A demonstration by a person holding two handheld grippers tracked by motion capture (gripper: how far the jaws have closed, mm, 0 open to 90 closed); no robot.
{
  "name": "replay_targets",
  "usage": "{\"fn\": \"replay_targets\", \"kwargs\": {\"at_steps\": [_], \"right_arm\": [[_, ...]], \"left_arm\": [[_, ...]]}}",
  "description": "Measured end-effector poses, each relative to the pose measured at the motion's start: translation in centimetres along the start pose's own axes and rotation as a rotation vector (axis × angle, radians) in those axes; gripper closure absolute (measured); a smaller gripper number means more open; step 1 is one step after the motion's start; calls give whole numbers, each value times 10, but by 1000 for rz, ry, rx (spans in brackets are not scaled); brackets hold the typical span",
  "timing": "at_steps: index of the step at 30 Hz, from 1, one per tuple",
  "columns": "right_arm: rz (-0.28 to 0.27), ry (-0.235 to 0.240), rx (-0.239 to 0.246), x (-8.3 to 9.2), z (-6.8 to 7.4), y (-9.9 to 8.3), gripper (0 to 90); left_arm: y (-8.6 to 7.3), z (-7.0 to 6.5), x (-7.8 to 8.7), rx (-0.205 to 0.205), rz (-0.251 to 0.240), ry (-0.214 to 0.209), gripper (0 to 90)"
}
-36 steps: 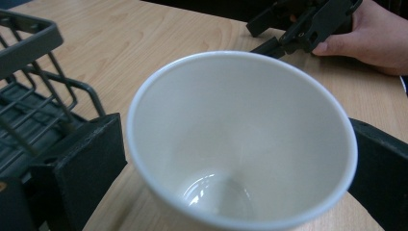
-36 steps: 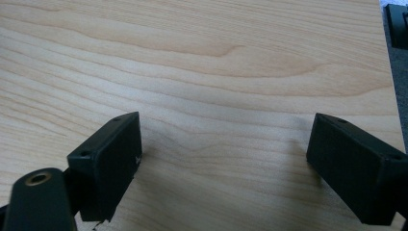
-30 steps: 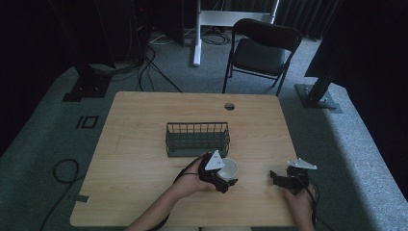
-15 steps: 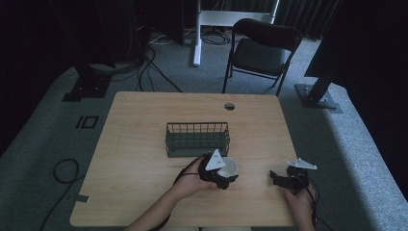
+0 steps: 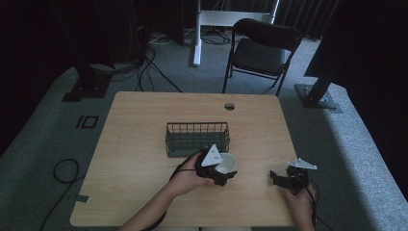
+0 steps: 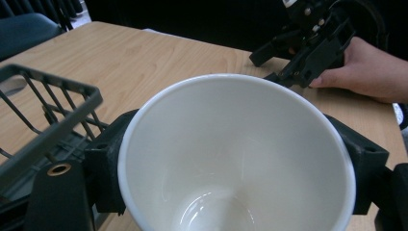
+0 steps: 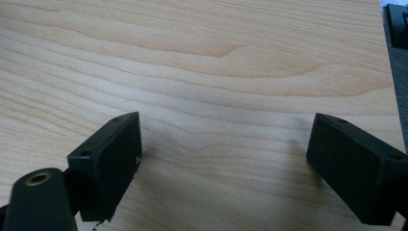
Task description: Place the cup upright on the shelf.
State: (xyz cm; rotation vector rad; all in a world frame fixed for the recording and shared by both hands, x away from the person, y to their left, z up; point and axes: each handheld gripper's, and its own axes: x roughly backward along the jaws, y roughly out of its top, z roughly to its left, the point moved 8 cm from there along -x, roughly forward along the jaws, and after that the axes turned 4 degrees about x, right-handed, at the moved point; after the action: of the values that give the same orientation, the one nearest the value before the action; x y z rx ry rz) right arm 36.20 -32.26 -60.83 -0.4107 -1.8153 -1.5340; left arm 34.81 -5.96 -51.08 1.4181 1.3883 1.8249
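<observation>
Beside wire basket (image 5: 197,138), empty white cup (image 6: 235,154)

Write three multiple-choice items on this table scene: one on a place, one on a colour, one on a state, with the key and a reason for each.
1. Where does the wire basket stand relative to the white cup?
A. Beyond it, farther from the person
B. Between it and the person
C. On the chair

2. What colour is the cup's inside?
A. Blue
B. White
C. Red

3. How do the right gripper's jaws stand?
A. Shut on a spoon
B. Shut on the basket
C. Apart with nothing between

Key: 1 A, the high view shows the basket toward the table's middle, behind the cup. 2 B, the left gripper view looks into a white bowl. 3 C, bare wood shows between them.
</observation>
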Motion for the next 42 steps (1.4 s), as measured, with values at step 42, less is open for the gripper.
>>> {"fn": "replay_targets", "kwargs": {"at_steps": [42], "right_arm": [[-1,-1,1,0,0,0,117]], "left_arm": [[94,82,64,122,-208,275,204]]}}
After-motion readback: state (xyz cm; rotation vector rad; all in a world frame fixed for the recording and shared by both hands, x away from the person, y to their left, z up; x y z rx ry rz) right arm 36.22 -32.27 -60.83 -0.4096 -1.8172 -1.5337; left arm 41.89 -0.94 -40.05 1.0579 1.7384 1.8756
